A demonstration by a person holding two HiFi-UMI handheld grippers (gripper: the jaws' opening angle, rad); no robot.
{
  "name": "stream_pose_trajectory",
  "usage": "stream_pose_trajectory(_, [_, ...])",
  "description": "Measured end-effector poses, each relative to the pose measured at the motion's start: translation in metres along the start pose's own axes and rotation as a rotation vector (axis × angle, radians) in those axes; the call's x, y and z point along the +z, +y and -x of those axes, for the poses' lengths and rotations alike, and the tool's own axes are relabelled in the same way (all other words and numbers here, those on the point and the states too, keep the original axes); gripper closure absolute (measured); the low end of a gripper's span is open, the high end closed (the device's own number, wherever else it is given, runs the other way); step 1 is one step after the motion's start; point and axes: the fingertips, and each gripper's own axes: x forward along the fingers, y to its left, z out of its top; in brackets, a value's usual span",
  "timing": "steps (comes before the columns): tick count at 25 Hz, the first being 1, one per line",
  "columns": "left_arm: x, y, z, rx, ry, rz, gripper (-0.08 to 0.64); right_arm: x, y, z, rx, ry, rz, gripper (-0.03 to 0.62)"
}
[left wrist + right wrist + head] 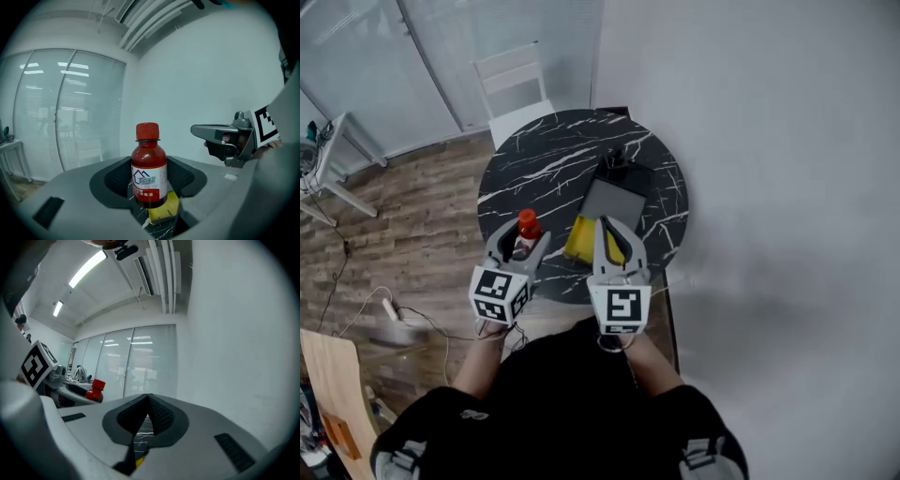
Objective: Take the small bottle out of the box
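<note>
A small bottle of red-brown liquid with a red cap stands upright between the jaws of my left gripper, above the near edge of the round black marble table. In the left gripper view the bottle fills the middle and the left gripper is shut on its labelled body. A yellow box lies on the table beside my right gripper. The right gripper has its pads pressed together with nothing between them. From there the bottle's cap shows at the left.
A flat grey rectangular piece lies on the middle of the table with a small dark object behind it. A white chair stands beyond the table. A white wall runs along the right. Cables lie on the wooden floor at the left.
</note>
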Motion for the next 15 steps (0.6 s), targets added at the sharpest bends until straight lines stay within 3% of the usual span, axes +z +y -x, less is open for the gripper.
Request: stream_pose_trajectory(15, [0.059,-0.013,-0.026,-0.010,-0.124,-0.031,0.339,0.001,-0.048,-0.006,-0.042,0.022,0.006,0.597])
